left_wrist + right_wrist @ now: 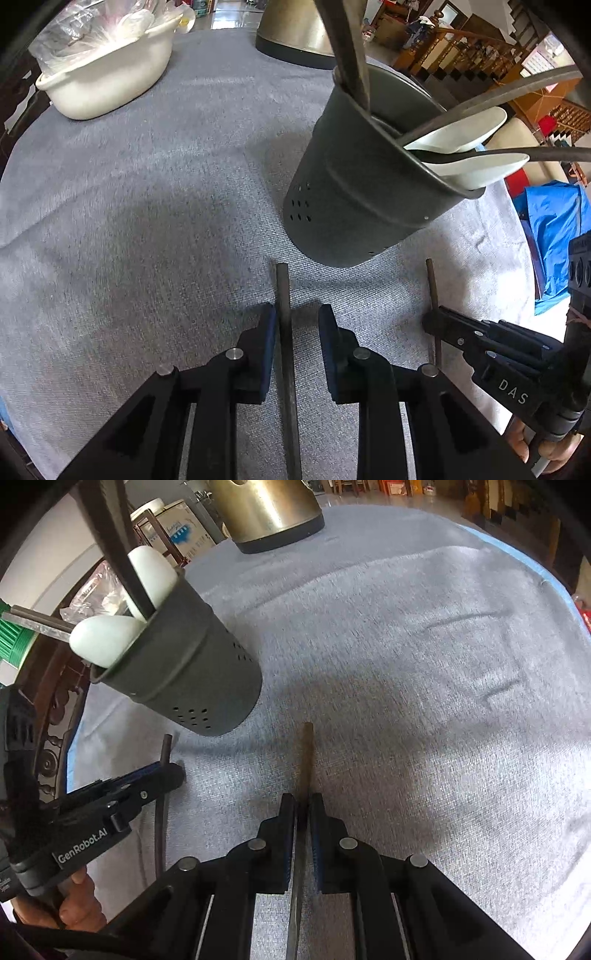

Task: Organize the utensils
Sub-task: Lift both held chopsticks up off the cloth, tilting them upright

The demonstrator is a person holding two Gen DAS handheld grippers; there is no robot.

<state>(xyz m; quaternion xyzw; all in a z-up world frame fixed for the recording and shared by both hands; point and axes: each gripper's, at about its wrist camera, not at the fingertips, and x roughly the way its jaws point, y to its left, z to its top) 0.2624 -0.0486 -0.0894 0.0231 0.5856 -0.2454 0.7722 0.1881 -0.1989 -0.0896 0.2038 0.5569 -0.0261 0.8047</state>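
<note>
Chopsticks lay one in each of my fingers beside the holder point(354, 192) on the tabletop point(147, 221): left fingers point(297, 325) slack around theirs point(284, 295), right fingers point(303, 805) clamped on theirs point(307, 753), ready for dropping in.

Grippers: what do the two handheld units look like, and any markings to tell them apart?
Both are matte black linkage frames with round silver pivot pins and dark blue ribbed pads. The left gripper carries white "GenRobot.AI" lettering on its side; the right gripper shows white letters "DAS". A bare hand grips the left unit's handle; no sleeve is visible.
</note>
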